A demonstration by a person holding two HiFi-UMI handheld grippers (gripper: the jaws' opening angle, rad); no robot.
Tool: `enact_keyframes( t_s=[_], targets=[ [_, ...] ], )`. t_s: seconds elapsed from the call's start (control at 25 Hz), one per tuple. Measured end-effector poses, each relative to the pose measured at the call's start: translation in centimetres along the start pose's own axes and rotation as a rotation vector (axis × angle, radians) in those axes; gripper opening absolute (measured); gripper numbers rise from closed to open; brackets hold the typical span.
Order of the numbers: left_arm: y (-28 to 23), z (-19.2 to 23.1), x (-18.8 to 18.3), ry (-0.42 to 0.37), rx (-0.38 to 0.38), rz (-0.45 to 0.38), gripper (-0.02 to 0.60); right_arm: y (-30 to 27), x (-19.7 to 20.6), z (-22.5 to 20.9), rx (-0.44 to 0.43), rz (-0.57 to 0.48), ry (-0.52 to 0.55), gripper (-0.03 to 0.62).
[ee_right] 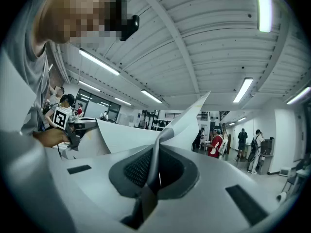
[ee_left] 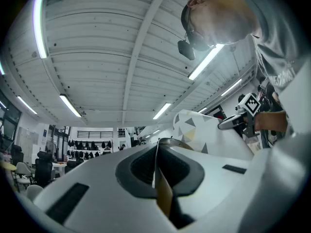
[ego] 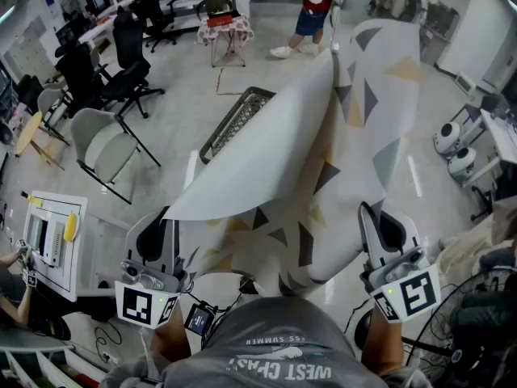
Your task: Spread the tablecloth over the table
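The tablecloth (ego: 323, 160) is white with grey and tan triangles. It billows up in the air in front of me, its pale underside curling over toward the left. My left gripper (ego: 166, 217) is shut on its near left edge, and my right gripper (ego: 369, 210) is shut on its near right edge. In the left gripper view the jaws (ee_left: 156, 161) pinch a thin fold, and the tablecloth (ee_left: 209, 135) runs off toward the other gripper. The right gripper view shows the same: jaws (ee_right: 154, 164) closed on a twisted fold of tablecloth (ee_right: 126, 137). A dark-rimmed table edge (ego: 234, 124) shows beyond the cloth.
A grey folding chair (ego: 105, 144) and black office chairs (ego: 121, 55) stand at the left. A small table with a red cloth (ego: 226, 27) and a person in a red shirt (ego: 315, 6) are at the back. White machines (ego: 452, 148) and a fan (ego: 477, 314) are at the right.
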State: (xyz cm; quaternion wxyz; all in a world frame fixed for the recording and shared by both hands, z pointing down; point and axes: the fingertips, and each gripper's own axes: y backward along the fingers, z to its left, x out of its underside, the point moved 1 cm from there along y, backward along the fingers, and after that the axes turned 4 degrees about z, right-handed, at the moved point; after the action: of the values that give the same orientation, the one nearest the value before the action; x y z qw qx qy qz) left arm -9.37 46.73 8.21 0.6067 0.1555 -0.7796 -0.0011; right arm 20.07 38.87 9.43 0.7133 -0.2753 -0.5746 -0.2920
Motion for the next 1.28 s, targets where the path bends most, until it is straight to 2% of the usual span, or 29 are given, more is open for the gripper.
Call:
enact_keyframes(
  t_s=[0.56, 0.64, 0.84, 1.04, 1.28],
  targets=[
    [-1.0, 0.2, 0.6, 0.015, 0.013, 0.004, 0.000, -0.6, 0.2, -0.7, 0.018, 0.012, -0.007, 0.015],
    [-1.4, 1.5, 1.3, 0.016, 0.020, 0.001, 0.000, -1.9, 0.3, -0.4, 0.026, 0.012, -0.009, 0.015],
    [-1.1, 7.6, 3.5, 0.024, 0.038, -0.006, 0.000, -7.0, -0.2, 3.1, 0.042, 0.010, -0.039, 0.015],
    [-1.9, 8.8, 4.5, 0.037, 0.040, -0.004, 0.000, -8.3, 0.0, 3.2, 0.040, 0.014, -0.057, 0.015],
    [-4.0, 9.3, 5.4, 0.051, 0.035, 0.022, 0.000, -10.5, 0.2, 1.4, 0.021, 0.026, -0.070, 0.017]
  ],
)
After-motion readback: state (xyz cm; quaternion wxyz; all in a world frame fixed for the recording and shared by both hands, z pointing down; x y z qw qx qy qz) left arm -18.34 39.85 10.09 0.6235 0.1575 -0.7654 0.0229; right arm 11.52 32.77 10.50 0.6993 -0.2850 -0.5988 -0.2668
